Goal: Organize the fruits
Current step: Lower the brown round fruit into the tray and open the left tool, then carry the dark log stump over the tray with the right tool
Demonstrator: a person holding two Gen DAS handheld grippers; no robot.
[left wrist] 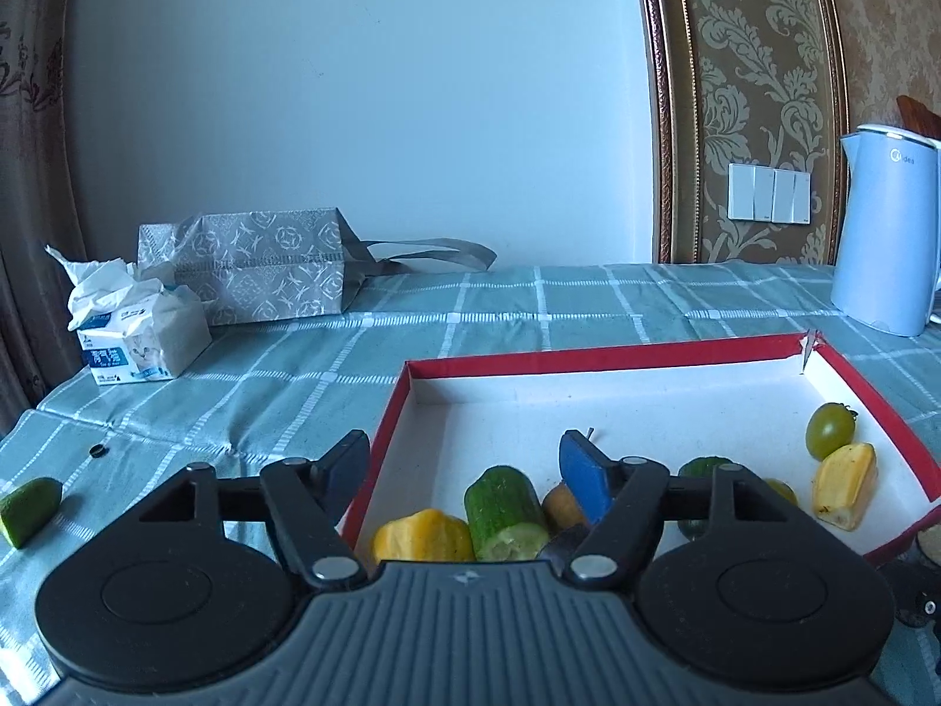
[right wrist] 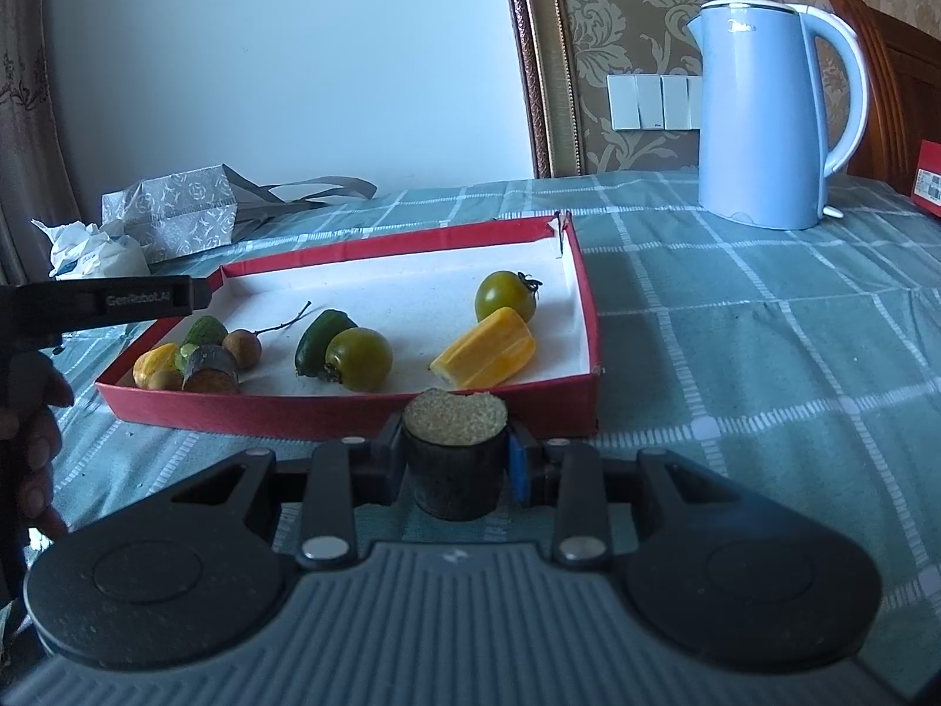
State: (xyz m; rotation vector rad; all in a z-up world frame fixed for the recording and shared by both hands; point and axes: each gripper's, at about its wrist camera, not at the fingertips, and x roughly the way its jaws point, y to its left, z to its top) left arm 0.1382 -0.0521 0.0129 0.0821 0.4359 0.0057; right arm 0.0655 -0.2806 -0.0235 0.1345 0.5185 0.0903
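Observation:
A red box with a white inside (right wrist: 353, 412) lies on the checked cloth. Two green tomatoes (right wrist: 504, 296) (right wrist: 359, 359), a yellow fruit piece (right wrist: 485, 348) and a dark cucumber piece (right wrist: 320, 341) are spread across it. In its near left corner lie a longan (right wrist: 242, 347), an eggplant piece (right wrist: 209, 368) and a cut cucumber (left wrist: 506, 515). My left gripper (left wrist: 464, 470) stands open over that corner, nothing between its fingers. Just outside the box's near wall, my right gripper (right wrist: 456, 459) is shut on a dark eggplant chunk (right wrist: 454, 412), cut face up. A lime wedge (left wrist: 29, 509) lies on the cloth, left of the box.
A blue kettle (right wrist: 764, 112) stands at the back right. A tissue pack (left wrist: 135, 329) and a patterned bag (left wrist: 259, 265) sit at the back left. A person's hand (right wrist: 35, 441) holds the left gripper. A red carton (right wrist: 929, 176) shows at the far right edge.

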